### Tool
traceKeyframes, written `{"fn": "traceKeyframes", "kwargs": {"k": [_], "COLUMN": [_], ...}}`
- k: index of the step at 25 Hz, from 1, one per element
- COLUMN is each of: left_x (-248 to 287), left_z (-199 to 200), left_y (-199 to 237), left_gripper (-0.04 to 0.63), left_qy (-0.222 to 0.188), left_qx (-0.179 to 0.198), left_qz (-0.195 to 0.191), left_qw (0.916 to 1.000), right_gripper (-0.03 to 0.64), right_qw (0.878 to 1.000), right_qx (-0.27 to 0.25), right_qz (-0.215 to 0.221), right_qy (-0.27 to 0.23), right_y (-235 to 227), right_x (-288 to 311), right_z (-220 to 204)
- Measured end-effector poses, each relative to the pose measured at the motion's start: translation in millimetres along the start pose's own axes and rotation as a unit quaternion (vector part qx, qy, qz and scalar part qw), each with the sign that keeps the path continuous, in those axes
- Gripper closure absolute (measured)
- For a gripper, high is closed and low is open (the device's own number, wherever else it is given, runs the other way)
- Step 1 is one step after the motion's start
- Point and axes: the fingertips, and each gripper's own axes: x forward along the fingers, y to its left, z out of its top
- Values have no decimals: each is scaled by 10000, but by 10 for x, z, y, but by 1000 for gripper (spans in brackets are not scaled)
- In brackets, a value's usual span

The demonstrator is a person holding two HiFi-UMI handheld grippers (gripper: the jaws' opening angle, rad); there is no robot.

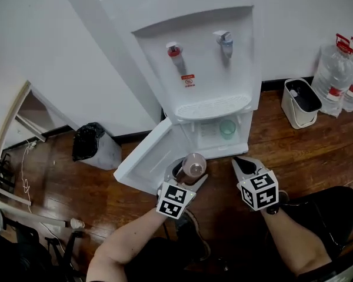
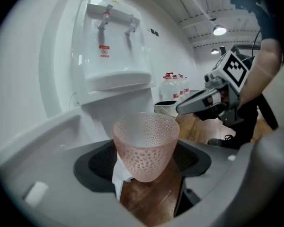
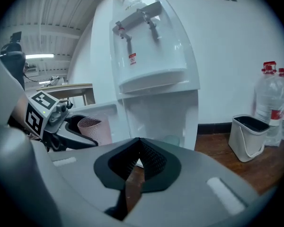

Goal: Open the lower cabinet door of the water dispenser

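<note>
The white water dispenser (image 1: 194, 51) stands against the wall. Its lower cabinet door (image 1: 148, 154) is swung open to the left. A green cup (image 1: 227, 128) sits inside the open cabinet. My left gripper (image 1: 190, 174) is shut on a pink dimpled cup (image 1: 194, 165), held upright in front of the door; in the left gripper view the pink cup (image 2: 145, 145) fills the space between the jaws. My right gripper (image 1: 241, 161) hovers just right of it, before the cabinet opening, shut with nothing in it (image 3: 139, 151).
A black rubbish bin (image 1: 89, 141) stands left of the dispenser. At the right are a white bin (image 1: 301, 101) and large water bottles (image 1: 340, 72). A table frame (image 1: 15, 119) is at far left. The floor is dark wood.
</note>
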Motion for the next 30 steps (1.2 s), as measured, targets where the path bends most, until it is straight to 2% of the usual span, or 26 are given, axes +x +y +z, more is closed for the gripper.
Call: {"fn": "traceKeyframes", "kwargs": {"k": [3, 7, 9, 13, 15, 20, 24, 26, 30], "left_x": [-406, -723, -804, -921, -951, -999, -1097, -1183, -1411], "left_z": [92, 258, 413, 706, 834, 1078, 1230, 1369, 1794], "left_y": [-41, -100, -101, -50, -48, -72, -166, -281, -480], "left_gripper": [227, 227, 227, 227, 227, 227, 227, 227, 227], "left_qy": [40, 6, -190, -670, -834, -952, -959, -1078, -1649], "left_qx": [-67, 64, 76, -191, -207, -111, -286, -323, -363], "left_qz": [-199, -546, -637, -720, -762, -871, -988, -1134, -1417], "left_qw": [9998, 9985, 9978, 9950, 9934, 9916, 9901, 9872, 9754], "right_gripper": [614, 614, 615, 615, 615, 615, 615, 615, 615], "right_qw": [9999, 9994, 9992, 9988, 9986, 9984, 9964, 9959, 9946], "right_qx": [27, 52, -76, -280, -351, -389, -678, -619, -620], "right_qz": [22, -2, -5, 53, 69, 126, 357, 509, 672], "right_qy": [-131, -330, -389, -396, -381, -378, -371, -424, -496], "right_y": [127, 280, 324, 397, 400, 342, 347, 380, 468], "right_x": [-123, -211, -270, -419, -485, -614, -786, -875, -1004], "right_z": [109, 237, 296, 358, 384, 555, 702, 768, 919]}}
